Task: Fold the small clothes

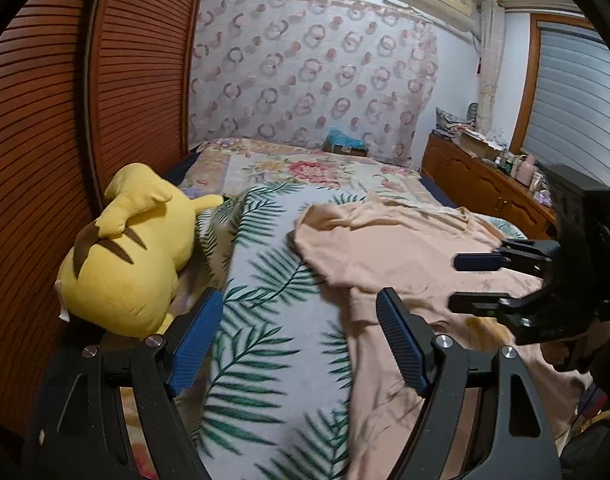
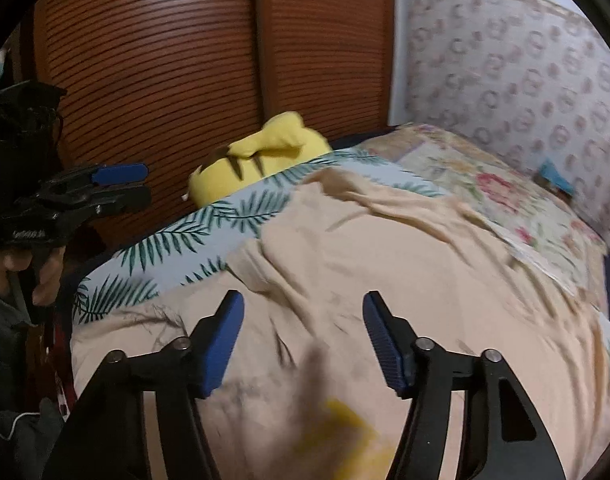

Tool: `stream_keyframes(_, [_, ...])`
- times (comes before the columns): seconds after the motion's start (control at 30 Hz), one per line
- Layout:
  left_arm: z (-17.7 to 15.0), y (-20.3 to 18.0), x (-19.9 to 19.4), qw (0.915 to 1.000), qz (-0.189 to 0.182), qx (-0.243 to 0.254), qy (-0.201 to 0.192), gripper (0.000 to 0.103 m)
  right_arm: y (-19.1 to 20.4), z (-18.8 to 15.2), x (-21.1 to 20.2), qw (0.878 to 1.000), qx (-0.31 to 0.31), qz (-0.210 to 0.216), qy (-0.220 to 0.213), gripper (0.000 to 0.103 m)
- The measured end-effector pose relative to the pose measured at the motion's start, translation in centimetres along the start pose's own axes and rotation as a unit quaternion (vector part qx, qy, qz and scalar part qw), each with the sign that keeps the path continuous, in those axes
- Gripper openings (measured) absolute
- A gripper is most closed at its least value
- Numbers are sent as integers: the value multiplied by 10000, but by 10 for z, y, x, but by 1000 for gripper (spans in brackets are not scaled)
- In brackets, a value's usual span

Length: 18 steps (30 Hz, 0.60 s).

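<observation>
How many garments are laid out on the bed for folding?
1. A peach shirt lies spread and wrinkled on the palm-leaf sheet, right of the yellow plush toy. Both grippers hang open above it. More clothes may lie outside both views.

From my left tool (image 1: 299, 336), fingers spread, I see the shirt (image 1: 417, 264) spread on the bed (image 1: 265, 280), lying on the leaf-print sheet (image 1: 265, 360), to the right of the tool's midline. The plush toy (image 1: 133, 248) sits left of the shirt at the bed's edge, against the wardrobe doors (image 1: 65, 120). Behind the shirt lies the floral quilt (image 1: 305, 168). My right tool (image 1: 479, 282) hovers over the shirt's right part, fingers spread. A cabinet (image 1: 485, 184) stands right of the bed.
</observation>
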<state>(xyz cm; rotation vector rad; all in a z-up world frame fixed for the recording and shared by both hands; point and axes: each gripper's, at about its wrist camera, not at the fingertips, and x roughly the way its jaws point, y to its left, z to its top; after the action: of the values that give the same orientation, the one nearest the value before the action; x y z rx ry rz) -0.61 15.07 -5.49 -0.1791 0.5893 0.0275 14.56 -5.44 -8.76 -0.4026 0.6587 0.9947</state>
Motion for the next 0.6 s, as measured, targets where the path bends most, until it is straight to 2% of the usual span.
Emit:
stream_keyframes(0.17, [-7, 9, 1, 9999, 80, -42, 48, 80, 8, 13, 39, 9991, -262, 285, 193, 56])
stream_keyframes(0.37, [-11, 8, 3, 9999, 35, -40, 93, 80, 12, 27, 77, 9965, -582, 272, 529, 53])
stream_keyframes(0.47, [-12, 4, 3, 9999, 21, -2, 102, 80, 13, 29, 93, 9949, -749, 87, 673, 36])
stream_keyframes(0.5, [-12, 3, 3, 9999, 16, 6, 105, 80, 13, 31, 94, 9952, -730, 104, 640, 21])
stream_keyframes(0.53, [-13, 2, 3, 9999, 10, 12, 110, 80, 13, 32, 94, 9955, -730, 57, 608, 15])
stream_keyframes(0.57, [-13, 2, 3, 9999, 4, 17, 115, 80, 14, 33, 95, 9957, -733, 27, 573, 10])
stream_keyframes(0.6, [-13, 1, 3, 9999, -1, 23, 121, 80, 14, 33, 91, 9963, -704, 45, 500, 9])
